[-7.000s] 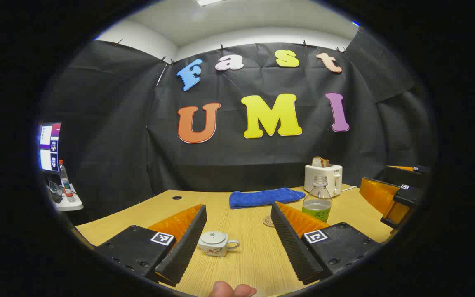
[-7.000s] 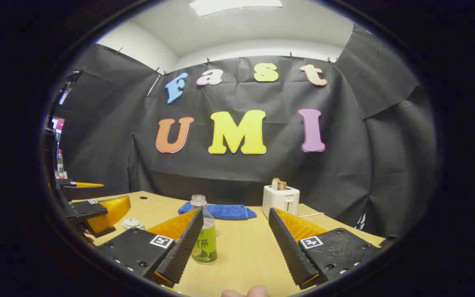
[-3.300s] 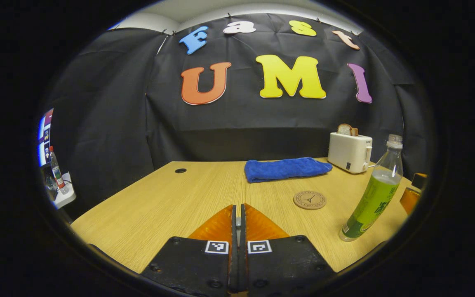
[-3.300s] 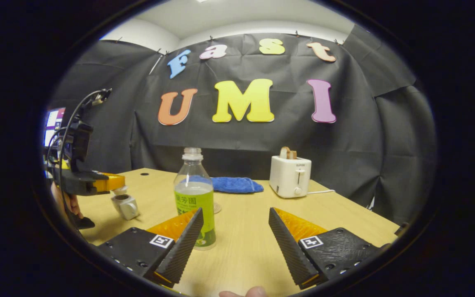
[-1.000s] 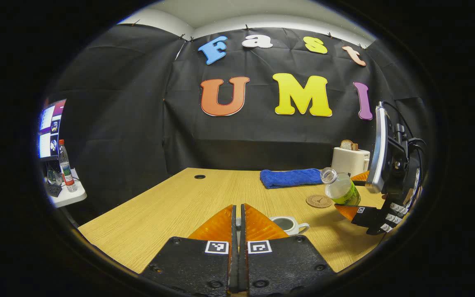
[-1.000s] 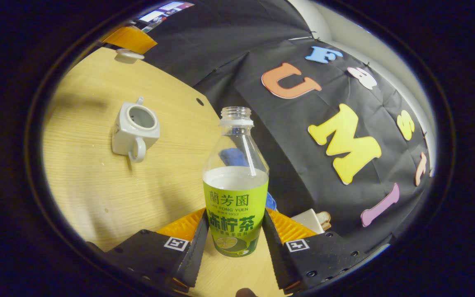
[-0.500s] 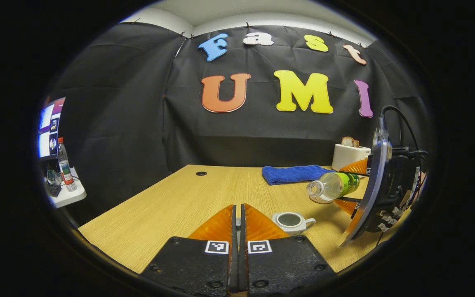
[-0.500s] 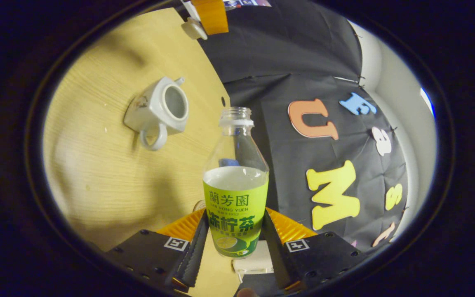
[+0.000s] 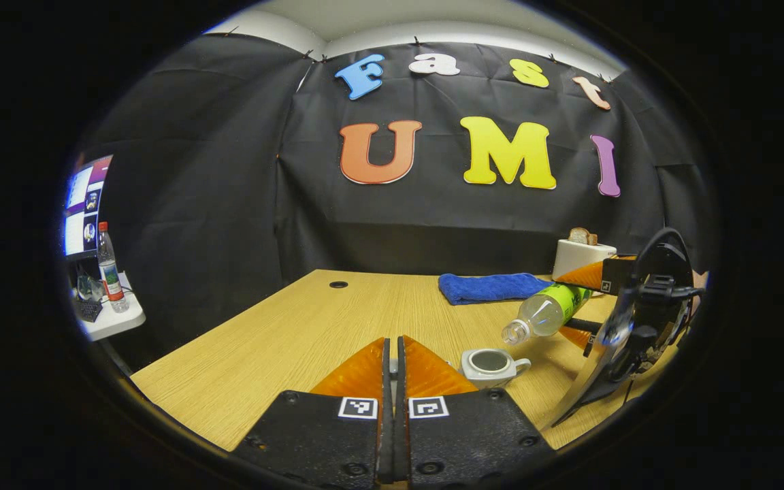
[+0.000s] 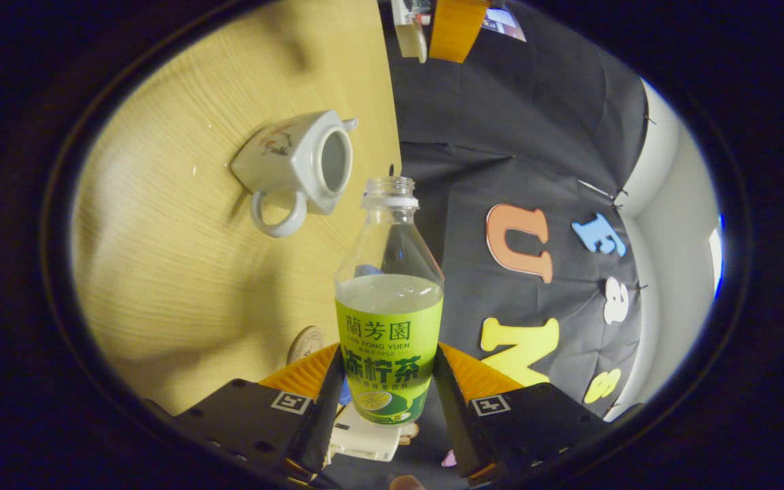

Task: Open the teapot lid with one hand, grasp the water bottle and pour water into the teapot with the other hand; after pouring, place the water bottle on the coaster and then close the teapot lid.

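The water bottle (image 10: 389, 306) carries a green wrap-around label (image 10: 389, 367) printed with two rows of large characters and a smaller line of Latin capitals between them. The right gripper (image 10: 386, 354) and the left gripper (image 9: 392, 344) each bear two square black-and-white coded markers (image 9: 358, 407), which show patterns, not legible characters.

Left of the small white ceramic teapot (image 9: 492, 365) the pale wooden counter (image 9: 283, 340) lies bare; right of the teapot, the tilted clear green-labelled water bottle (image 9: 547, 311) and right gripper (image 9: 586, 306) crowd overhead.
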A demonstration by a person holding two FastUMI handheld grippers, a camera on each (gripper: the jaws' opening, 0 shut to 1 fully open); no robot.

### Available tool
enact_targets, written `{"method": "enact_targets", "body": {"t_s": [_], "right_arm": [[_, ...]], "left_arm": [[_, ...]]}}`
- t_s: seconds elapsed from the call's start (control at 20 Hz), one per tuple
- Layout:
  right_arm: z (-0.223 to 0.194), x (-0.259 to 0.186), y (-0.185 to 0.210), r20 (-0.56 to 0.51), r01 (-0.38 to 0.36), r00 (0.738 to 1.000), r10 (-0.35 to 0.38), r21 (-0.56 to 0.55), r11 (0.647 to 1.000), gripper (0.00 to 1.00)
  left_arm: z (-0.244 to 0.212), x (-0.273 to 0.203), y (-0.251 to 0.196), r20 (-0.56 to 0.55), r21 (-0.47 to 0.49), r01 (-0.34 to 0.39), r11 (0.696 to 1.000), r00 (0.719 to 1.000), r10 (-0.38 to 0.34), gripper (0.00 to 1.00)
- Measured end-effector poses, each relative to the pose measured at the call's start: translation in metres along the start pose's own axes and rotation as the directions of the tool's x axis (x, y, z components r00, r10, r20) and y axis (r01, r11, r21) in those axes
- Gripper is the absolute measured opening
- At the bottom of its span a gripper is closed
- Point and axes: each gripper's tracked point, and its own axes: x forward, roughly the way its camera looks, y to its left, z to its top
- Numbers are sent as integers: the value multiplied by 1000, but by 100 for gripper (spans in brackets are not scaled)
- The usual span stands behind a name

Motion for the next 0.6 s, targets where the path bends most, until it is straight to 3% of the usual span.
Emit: {"method": "enact_targets", "body": {"t_s": [0.6], "right_arm": [[7,4,-18,37,46,999,-39,-212,976,70]], "left_arm": [[-1,0,3,-2,-8,2,1000,1000,-2,3]]}}
